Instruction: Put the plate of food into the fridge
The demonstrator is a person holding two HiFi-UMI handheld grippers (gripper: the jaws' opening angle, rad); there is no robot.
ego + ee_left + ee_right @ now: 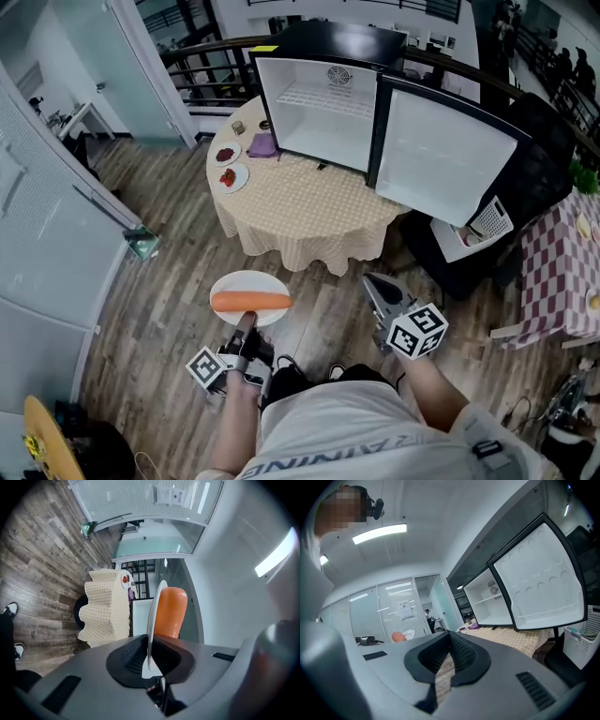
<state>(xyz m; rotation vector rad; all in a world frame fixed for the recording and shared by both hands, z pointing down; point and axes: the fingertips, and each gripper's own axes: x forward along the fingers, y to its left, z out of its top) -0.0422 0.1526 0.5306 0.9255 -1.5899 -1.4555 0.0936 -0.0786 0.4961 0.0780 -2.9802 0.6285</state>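
My left tongs (151, 644) pinch narrowly on the rim of the round white plate (232, 283), which carries a long orange carrot (251, 301). My right tongs (449, 637) are closed on nothing.

Plate (248, 280) near rim hidden under fingers (245, 325), distant dishes' (230, 176) food too small to identify

White lettered shirt (349, 439), black-and-white marker cubes (418, 330)

3 plates (234, 281) (226, 153) (232, 177), 1 carrot (251, 301), 1 fridge (323, 98), 2 tools (246, 323) (375, 286).
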